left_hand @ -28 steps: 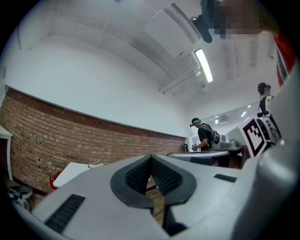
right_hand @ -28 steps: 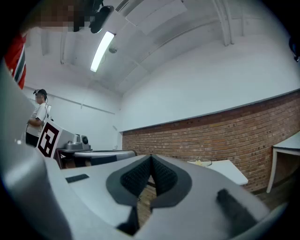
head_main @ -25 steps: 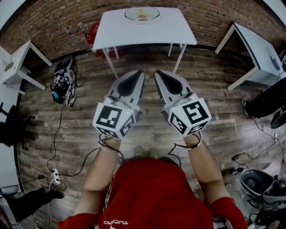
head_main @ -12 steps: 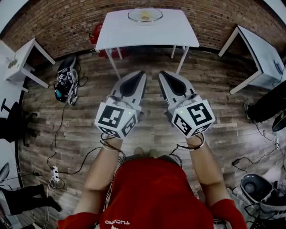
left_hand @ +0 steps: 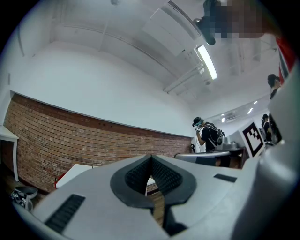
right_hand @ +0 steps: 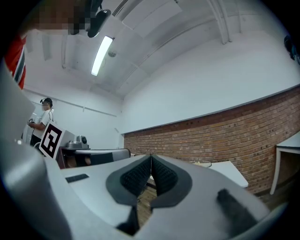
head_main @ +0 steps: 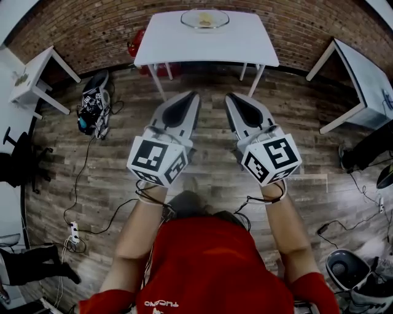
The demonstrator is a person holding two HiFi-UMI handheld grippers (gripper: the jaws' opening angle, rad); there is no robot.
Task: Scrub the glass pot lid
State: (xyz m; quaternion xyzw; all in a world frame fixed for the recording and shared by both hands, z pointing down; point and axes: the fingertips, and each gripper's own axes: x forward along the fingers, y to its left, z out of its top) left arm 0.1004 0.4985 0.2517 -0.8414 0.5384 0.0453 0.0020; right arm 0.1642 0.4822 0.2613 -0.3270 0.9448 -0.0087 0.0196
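A glass pot lid (head_main: 205,19) with something yellowish on it rests at the far edge of a white table (head_main: 166,46), well ahead of both grippers. My left gripper (head_main: 193,94) and right gripper (head_main: 228,95) are held level side by side over the wood floor, short of the table, both shut and empty. In the left gripper view the left gripper (left_hand: 151,157) has its pads pressed together before a brick wall. In the right gripper view the right gripper (right_hand: 151,157) is also shut, with the white table (right_hand: 229,169) and the lid (right_hand: 202,163) dimly beyond it.
Another white table (head_main: 362,80) stands at the right and a small one (head_main: 34,80) at the left. A gripper device (head_main: 92,110) with cables lies on the floor at the left. Cables and a power strip (head_main: 73,233) trail over the floor. Other people stand in the distance.
The view has crept toward the table, which sits slightly lower in the picture. Both grippers stay shut, and the right one has drifted a little to the right.
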